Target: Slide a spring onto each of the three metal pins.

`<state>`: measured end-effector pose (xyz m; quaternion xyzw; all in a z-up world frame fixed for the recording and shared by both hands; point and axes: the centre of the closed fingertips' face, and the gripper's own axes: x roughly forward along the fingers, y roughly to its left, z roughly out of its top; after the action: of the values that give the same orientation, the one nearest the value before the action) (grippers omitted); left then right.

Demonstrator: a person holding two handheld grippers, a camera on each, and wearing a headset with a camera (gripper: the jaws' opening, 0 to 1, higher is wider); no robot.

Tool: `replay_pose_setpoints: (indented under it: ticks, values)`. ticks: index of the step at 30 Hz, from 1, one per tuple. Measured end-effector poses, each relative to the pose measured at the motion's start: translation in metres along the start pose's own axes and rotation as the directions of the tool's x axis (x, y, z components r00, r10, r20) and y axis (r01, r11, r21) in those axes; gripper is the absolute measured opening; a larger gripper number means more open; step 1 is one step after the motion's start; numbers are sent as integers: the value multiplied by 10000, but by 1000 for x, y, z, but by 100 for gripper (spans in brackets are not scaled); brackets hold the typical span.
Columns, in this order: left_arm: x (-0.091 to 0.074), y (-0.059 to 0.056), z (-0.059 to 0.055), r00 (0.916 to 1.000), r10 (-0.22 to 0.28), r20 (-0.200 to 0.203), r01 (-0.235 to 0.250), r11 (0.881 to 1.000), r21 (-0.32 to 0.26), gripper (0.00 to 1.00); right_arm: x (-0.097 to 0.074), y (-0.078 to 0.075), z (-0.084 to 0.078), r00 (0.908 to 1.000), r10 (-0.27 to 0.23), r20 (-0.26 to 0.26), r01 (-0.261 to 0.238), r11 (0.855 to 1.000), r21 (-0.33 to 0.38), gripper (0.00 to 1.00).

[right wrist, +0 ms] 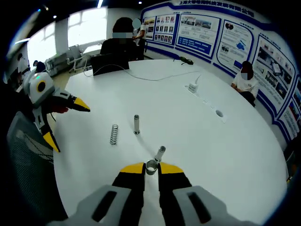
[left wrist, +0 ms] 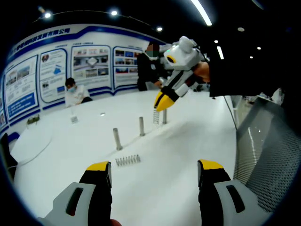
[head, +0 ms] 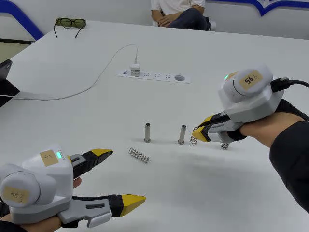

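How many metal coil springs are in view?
3: a loose spring on the white table, a held spring in the right gripper, and apparently a partly hidden spring beneath it.

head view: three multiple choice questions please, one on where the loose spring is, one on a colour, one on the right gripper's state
1. Where is the loose spring?
A) on the table near a pin
B) on a pin
C) on the floor

2. What colour are the gripper tips?
A) red
B) yellow
C) blue

3. How is the right gripper?
A) wide open
B) shut on a spring
C) lying flat

Answers: 1 A, it lies flat on the white top; 2 B, yellow on the left gripper and the right; 3 B, coils show between its tips.
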<state>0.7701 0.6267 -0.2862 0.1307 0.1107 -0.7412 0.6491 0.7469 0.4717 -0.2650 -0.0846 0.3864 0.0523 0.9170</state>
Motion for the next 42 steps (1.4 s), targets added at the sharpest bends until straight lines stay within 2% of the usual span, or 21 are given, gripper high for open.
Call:
replay_pose_setpoints:
  ticks: [18,42]
  values:
    - [0,2,0,10000,-17,66,17,10000,-68,76,-3,-9,20,9996,-193,227,198,9996,-209,12]
    - [-1,3,-5,10000,72,-13,-72,9999,-146,76,0,-17,30,9991,-233,344,244,9992,-330,12]
